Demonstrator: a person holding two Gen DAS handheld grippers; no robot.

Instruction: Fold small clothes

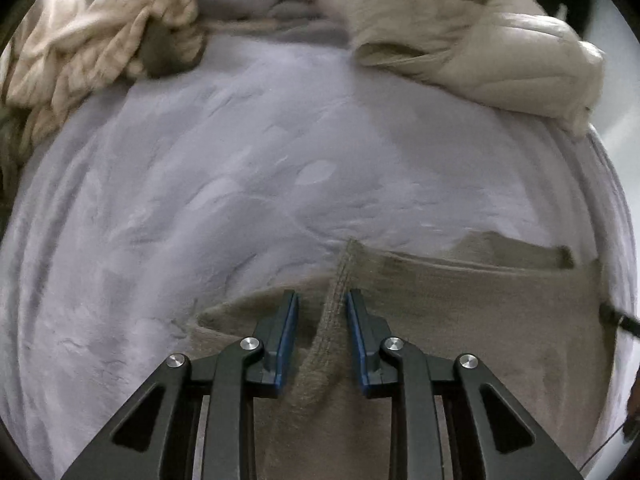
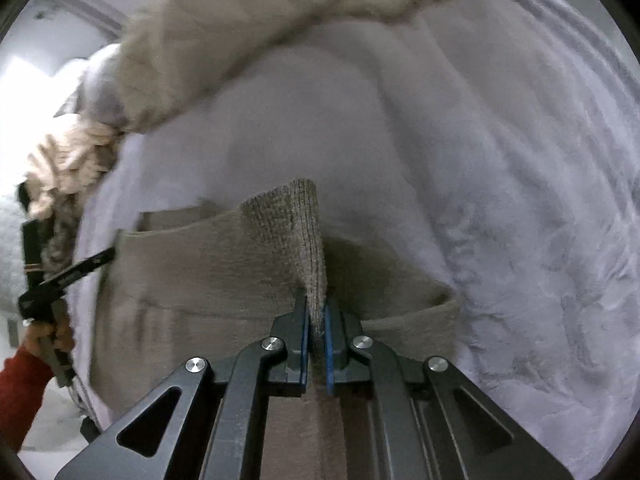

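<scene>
a taupe knitted garment (image 1: pixel 460 320) lies on a pale lilac fleecy blanket (image 1: pixel 200 180) at the near edge of both views, its ribbed hem pulled up into ridges at each gripper

in the left wrist view the left gripper (image 1: pixel 322 300) has its jaws apart, blue pads on either side of a raised ribbed fold of the garment; the fold runs between them and the pads do not press on it. at the right edge of this view a dark tip of the other tool just shows over the cloth

the right wrist view shows what the left does not: the right gripper (image 2: pixel 316 312) has its jaws closed on a ribbed flap of the garment, which stands up and curls above the pads. at the far left of that view a hand (image 2: pixel 52 334) with a red sleeve (image 2: pixel 20 384) holds the handle of the left gripper, whose dark fingers reach over the garment's left edge

a cream padded jacket (image 1: pixel 480 40) lies at the far right of the left view and across the far side of the right view. a beige chunky knit (image 1: pixel 92 44) is heaped at the far left in the left view; the right view catches only a blurred part of it at its left edge, near the jacket
</scene>
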